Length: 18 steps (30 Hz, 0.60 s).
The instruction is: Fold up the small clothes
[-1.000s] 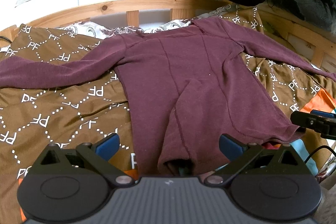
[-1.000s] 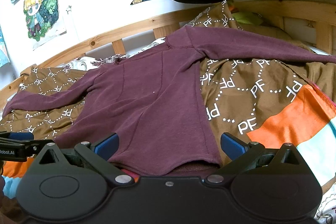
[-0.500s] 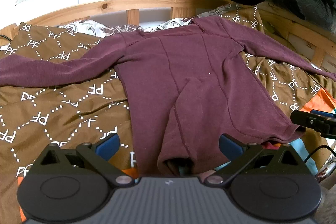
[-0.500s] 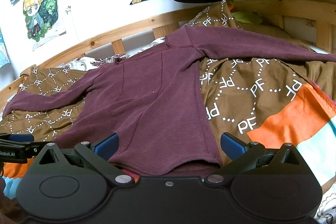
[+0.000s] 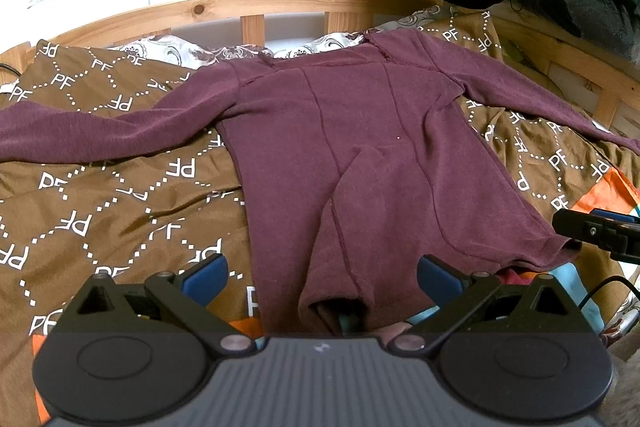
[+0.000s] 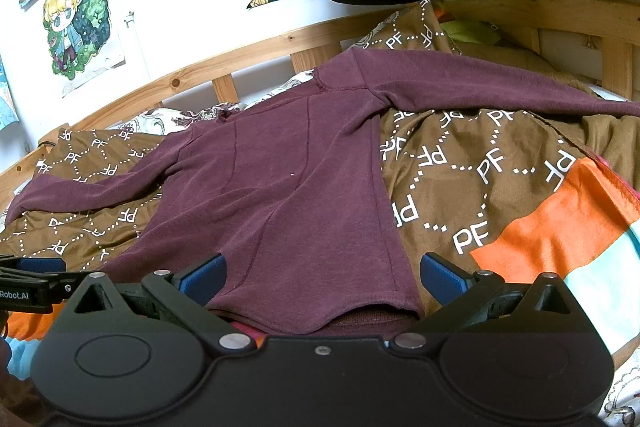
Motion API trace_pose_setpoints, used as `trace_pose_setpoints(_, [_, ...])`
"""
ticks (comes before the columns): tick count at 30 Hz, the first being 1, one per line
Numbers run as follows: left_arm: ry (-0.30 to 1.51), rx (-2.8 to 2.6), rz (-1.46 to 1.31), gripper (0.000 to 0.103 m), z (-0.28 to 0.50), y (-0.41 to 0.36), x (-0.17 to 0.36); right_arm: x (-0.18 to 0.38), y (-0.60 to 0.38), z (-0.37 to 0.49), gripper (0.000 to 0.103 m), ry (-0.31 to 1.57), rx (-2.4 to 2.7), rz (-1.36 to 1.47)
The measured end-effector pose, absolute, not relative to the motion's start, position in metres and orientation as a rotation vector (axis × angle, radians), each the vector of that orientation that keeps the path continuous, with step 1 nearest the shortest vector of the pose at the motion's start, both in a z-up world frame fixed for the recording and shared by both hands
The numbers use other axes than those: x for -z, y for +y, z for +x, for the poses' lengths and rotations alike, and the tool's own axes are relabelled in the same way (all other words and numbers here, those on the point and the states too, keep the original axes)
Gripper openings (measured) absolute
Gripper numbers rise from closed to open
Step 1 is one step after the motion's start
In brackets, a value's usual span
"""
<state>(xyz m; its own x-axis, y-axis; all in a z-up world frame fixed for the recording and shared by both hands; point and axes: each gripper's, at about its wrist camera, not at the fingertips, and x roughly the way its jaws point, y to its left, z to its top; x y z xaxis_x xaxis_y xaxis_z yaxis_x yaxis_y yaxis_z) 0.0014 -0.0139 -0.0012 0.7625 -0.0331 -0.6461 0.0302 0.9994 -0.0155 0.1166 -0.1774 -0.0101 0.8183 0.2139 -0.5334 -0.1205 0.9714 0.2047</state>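
A maroon long-sleeved top [image 5: 360,155] lies spread flat on the brown patterned bedspread [image 5: 100,195], sleeves out to both sides, its hem rumpled nearest the cameras. The left gripper [image 5: 320,279] and right gripper [image 6: 322,277] both hang over the hem with fingers apart, holding nothing. Only the right wrist view shows the bedspread's orange stripe [image 6: 560,227] broadly; only the left shows the left sleeve's full length.

Maroon top [image 5: 360,155] on brown, white-lettered, orange-striped quilt [image 5: 100,195]
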Motion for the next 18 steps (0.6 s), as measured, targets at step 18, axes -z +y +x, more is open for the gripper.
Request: trace_pose_setpoints(18, [0.706,0.024,-0.001,0.102,0.0008,-0.0149,0.0012,0.0099,-0.1777,0.1166,0.103,0.587,-0.179,0.168])
